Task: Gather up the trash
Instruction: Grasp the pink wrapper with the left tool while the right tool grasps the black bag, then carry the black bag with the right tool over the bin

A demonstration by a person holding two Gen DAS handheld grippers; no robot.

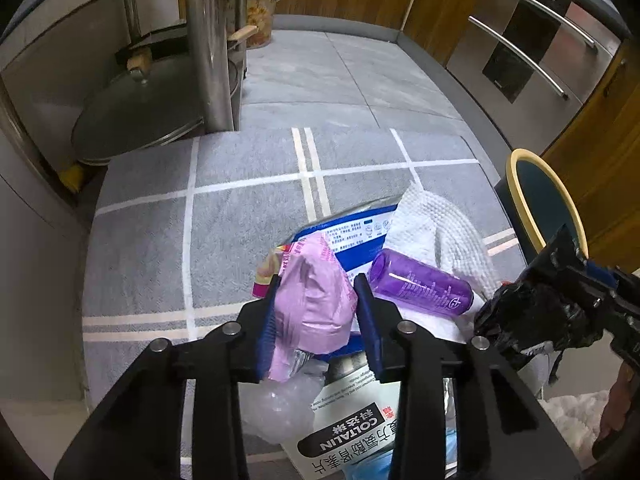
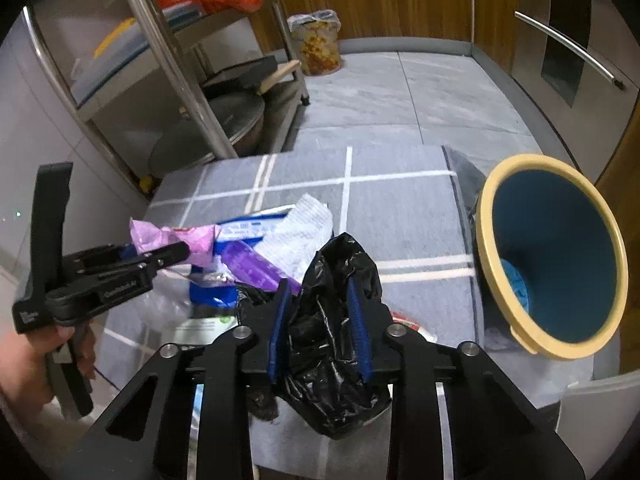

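Note:
My left gripper (image 1: 318, 296) is shut on a crumpled pink wrapper (image 1: 314, 300), held above a trash pile on the grey mat (image 1: 160, 232). My right gripper (image 2: 320, 300) is shut on a crumpled black plastic bag (image 2: 332, 340). The pile holds a purple bottle (image 1: 420, 286), a white paper towel (image 1: 440, 228), a blue-and-white packet (image 1: 352, 232) and a Coltalin box (image 1: 352, 432). A blue bin with a yellow rim (image 2: 556, 256) lies tilted to the right of my right gripper, its mouth facing me. The left gripper (image 2: 172, 254) with the pink wrapper (image 2: 176, 236) shows in the right wrist view.
A steel rack (image 2: 176, 80) with pans and lids stands at the back left. A lined bin with printed sides (image 2: 318, 44) stands by the far wood cabinets. An oven front (image 2: 572, 40) is at the right. Grey floor tiles lie beyond the mat.

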